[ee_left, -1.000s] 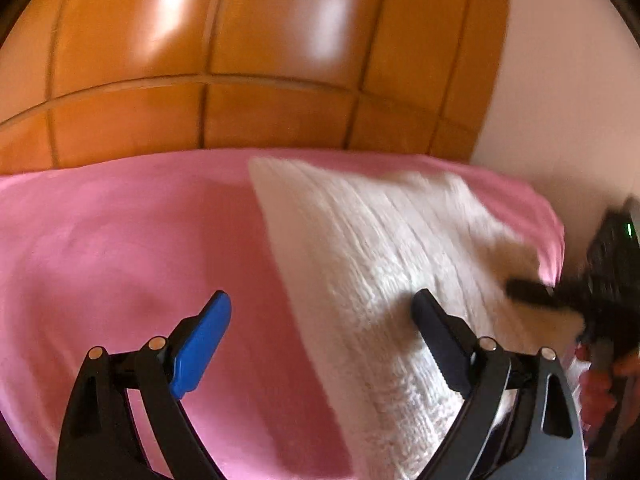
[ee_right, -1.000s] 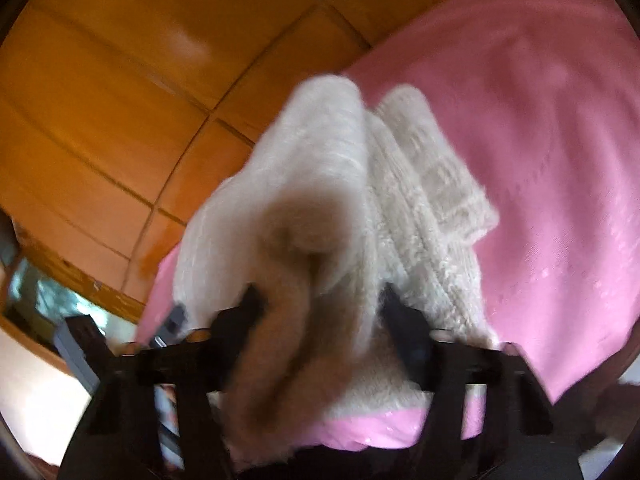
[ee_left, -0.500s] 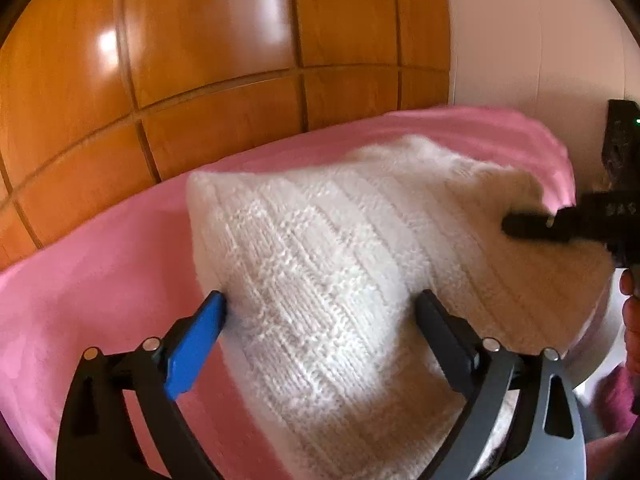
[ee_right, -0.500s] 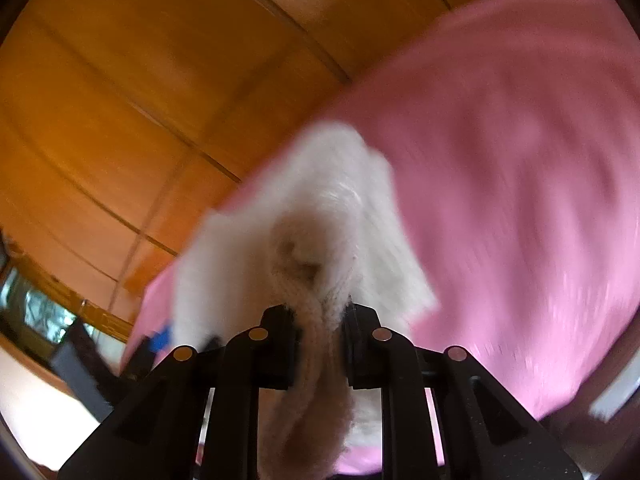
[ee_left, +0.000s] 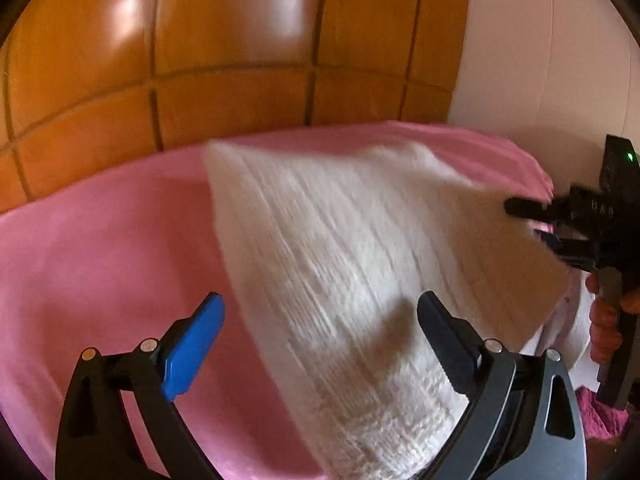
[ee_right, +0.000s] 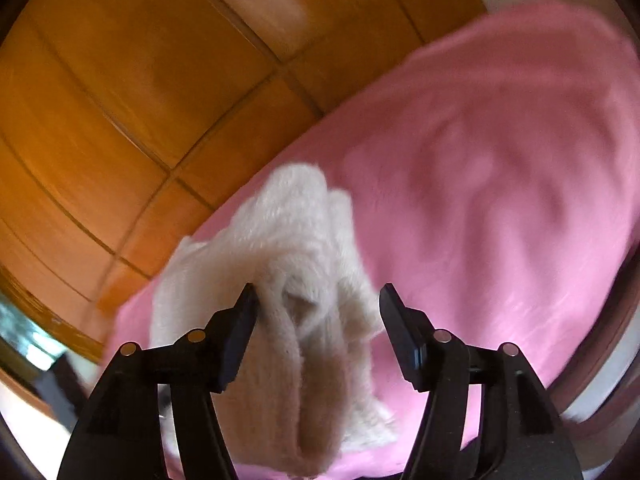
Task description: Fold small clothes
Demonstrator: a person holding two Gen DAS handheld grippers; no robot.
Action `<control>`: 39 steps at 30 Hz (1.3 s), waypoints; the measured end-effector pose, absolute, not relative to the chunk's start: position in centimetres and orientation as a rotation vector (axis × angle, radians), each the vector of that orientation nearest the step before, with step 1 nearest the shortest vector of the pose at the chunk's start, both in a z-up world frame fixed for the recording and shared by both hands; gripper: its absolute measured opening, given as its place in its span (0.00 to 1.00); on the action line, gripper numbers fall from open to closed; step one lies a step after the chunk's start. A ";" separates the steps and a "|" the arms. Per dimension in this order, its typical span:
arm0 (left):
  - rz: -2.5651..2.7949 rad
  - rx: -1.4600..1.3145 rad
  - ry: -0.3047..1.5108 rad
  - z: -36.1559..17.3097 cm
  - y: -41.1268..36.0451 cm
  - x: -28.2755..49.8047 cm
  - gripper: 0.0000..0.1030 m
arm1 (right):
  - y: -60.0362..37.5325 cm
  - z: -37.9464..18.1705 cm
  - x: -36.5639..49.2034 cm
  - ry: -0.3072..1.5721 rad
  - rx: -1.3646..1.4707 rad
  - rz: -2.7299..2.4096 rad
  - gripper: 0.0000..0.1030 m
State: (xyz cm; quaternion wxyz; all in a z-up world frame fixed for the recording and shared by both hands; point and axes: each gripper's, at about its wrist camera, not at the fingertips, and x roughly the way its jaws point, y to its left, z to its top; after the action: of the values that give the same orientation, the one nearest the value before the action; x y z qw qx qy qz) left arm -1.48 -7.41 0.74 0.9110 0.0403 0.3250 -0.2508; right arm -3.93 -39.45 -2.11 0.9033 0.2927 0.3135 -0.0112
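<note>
The white knit (ee_left: 360, 264) is lying on the pink cover (ee_left: 100, 264) — its near corner is sitting between the fingers of the left gripper (ee_left: 320, 324), which is standing wide and released, its pads clear of the wool. The right gripper (ee_right: 318, 320) is opening; a bunched fold of the knit (ee_right: 296, 280) is lying between its fingers, brushing the left one and standing apart from the right — nothing is being pinched. Beyond both grippers a wooden panel (ee_left: 240, 60) is rising behind the cover.
</note>
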 end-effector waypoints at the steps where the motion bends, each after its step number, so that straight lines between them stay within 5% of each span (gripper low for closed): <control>1: -0.504 0.078 0.650 1.5 -7.3 -1.5 0.94 | -39.0 -1.6 -3.9 0.651 0.558 -0.045 0.60; 4: -0.443 0.087 0.632 3.2 -7.5 -0.6 0.95 | -38.2 -1.3 -3.9 0.679 0.462 -0.101 0.72; 10: -0.385 0.116 0.639 4.4 -9.0 2.8 0.97 | -39.1 -2.7 -2.5 0.696 0.490 -0.098 0.79; 17: -0.429 0.119 0.760 0.1 -10.7 6.1 0.98 | -39.5 -4.7 -0.7 0.826 0.367 -0.218 0.88; 30: -0.424 0.036 0.729 -0.9 -9.8 5.1 0.98 | -39.6 -0.5 -3.7 0.644 0.404 -0.157 0.92; 39: -0.436 0.058 0.728 -0.6 -10.0 4.3 0.98 | -39.4 -5.1 0.3 0.841 0.262 -0.316 0.96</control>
State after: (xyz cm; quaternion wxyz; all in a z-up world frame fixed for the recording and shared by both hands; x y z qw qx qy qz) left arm 4.32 -9.95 -0.62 0.9110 0.0284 0.3531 -0.2113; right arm 0.25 -39.45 -5.15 0.8925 0.1264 0.4052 -0.1525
